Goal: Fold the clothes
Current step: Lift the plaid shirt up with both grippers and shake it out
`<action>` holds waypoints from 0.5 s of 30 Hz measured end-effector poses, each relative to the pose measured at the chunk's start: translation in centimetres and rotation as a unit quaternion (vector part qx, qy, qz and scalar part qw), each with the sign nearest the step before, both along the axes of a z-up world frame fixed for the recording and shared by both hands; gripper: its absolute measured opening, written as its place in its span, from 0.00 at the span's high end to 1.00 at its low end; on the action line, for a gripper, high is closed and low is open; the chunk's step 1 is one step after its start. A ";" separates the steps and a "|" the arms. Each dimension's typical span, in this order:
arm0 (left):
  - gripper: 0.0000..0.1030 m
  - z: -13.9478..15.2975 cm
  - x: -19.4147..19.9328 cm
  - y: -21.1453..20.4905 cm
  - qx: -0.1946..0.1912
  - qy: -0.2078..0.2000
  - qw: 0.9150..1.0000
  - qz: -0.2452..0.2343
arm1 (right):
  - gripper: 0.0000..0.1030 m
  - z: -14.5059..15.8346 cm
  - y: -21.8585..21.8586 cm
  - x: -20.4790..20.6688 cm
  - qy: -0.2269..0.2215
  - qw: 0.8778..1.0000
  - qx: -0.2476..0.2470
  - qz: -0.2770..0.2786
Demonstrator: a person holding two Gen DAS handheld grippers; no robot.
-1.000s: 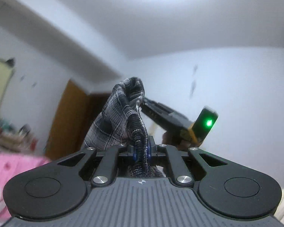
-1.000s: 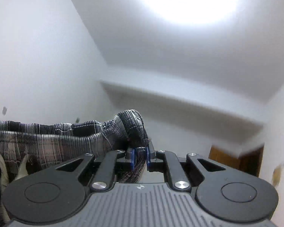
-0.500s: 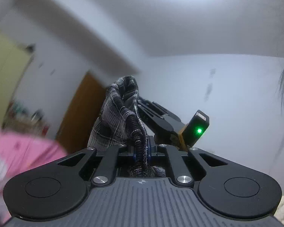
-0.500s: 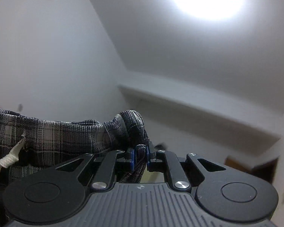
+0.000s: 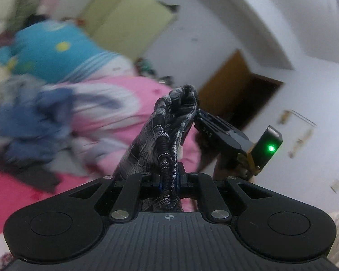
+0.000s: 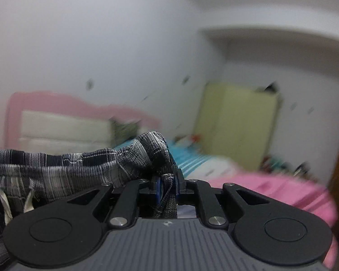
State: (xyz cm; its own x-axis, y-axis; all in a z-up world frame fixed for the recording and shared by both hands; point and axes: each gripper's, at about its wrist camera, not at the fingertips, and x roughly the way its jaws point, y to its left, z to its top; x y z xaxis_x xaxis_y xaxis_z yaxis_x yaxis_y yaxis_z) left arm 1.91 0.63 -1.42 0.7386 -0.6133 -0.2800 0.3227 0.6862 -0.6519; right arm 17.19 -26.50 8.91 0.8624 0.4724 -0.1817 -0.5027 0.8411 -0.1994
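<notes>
Both claws clench the dark plaid garment (image 5: 162, 135), held stretched in the air above the pink bed (image 5: 22, 194): left claw (image 5: 168, 181), right claw (image 6: 167, 187). White lettering on the right claw's body is too small to read.

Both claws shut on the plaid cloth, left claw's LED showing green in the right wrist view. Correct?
Not quite. Both claws, left and right, are shut on the plaid cloth, but the green LED is on the right claw, seen in the left wrist view.
</notes>
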 end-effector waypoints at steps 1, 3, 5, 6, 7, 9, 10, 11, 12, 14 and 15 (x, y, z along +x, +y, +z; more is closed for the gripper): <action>0.92 -0.8 -0.3 1.9 -0.004 0.013 1.000 0.013 | 0.89 -1.4 1.9 1.3 0.016 1.000 -0.008 0.012; 0.92 -2.9 0.3 5.5 -0.015 0.044 0.998 0.043 | 0.89 -4.4 5.8 3.9 0.045 0.998 -0.028 0.033; 0.92 -5.7 1.9 9.0 -0.023 0.077 0.994 0.073 | 0.89 -8.0 9.8 6.1 0.076 0.995 -0.041 0.052; 0.92 -7.2 2.5 10.8 -0.024 0.093 0.991 0.089 | 0.89 -10.0 12.0 6.4 0.090 0.993 -0.048 0.062; 0.92 -8.8 2.9 12.7 -0.025 0.108 0.988 0.103 | 0.89 -12.0 14.3 6.5 0.104 0.990 -0.056 0.071; 0.92 -11.8 3.2 16.6 -0.022 0.139 0.981 0.131 | 0.89 -15.7 18.6 8.0 0.131 0.984 -0.074 0.092; 0.92 -13.4 3.4 17.7 -0.018 0.152 0.979 0.135 | 0.89 -18.6 21.3 8.4 0.140 0.981 -0.086 0.103; 0.92 -15.0 3.5 18.8 -0.013 0.165 0.976 0.139 | 0.89 -21.7 24.3 8.5 0.148 0.977 -0.098 0.114; 0.92 -16.5 3.7 19.9 -0.009 0.178 0.973 0.143 | 0.89 -24.0 26.4 7.8 0.156 0.974 -0.111 0.125; 0.92 -19.7 4.0 22.1 0.000 0.204 0.967 0.151 | 0.89 -28.4 30.3 7.1 0.172 0.965 -0.136 0.146; 0.92 -21.2 4.2 23.2 0.004 0.217 0.964 0.155 | 0.89 -30.8 32.4 7.5 0.180 0.960 -0.150 0.156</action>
State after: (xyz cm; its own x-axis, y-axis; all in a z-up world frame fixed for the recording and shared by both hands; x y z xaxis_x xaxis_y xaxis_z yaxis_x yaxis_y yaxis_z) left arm 6.12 23.81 -22.64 0.6982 -0.3775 -0.6083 -0.2016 0.7116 -0.6730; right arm 24.66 5.93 -21.92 0.5430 0.5781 -0.6091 -0.8028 0.5701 -0.1745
